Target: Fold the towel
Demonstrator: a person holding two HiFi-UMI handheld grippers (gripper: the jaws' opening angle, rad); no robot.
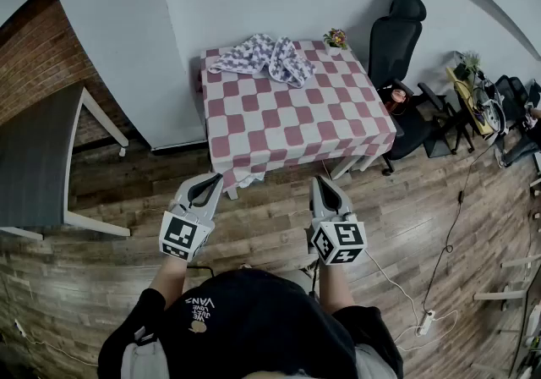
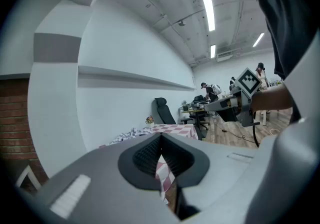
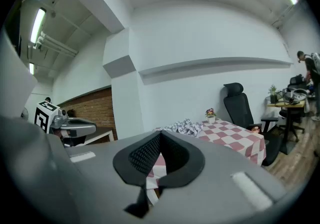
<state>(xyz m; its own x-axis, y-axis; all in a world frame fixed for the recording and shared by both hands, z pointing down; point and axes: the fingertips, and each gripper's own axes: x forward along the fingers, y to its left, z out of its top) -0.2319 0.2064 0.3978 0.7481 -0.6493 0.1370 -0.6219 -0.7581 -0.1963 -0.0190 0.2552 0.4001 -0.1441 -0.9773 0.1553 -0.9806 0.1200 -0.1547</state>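
**A:** While the person stands on the brown wooden floor (image 1: 127, 284), what is in front?

**B:** A square table with a pink-and-white checked cloth (image 1: 296, 115). A tall black office chair (image 1: 396, 39) stands just beside it on the right.

**A:** Where is the towel?

**B:** The crumpled grey-and-white patterned towel (image 1: 269, 57) lies in a heap at the table's far edge, well apart from both grippers.

**A:** And the grippers?

**B:** The left gripper (image 1: 213, 182) and right gripper (image 1: 320, 186) are held side by side near the table's front edge. Both have their jaws closed tight, with nothing in them.

**A:** Anything little?

**B:** A small pot of flowers (image 1: 336, 37) at the far right corner, near the towel.
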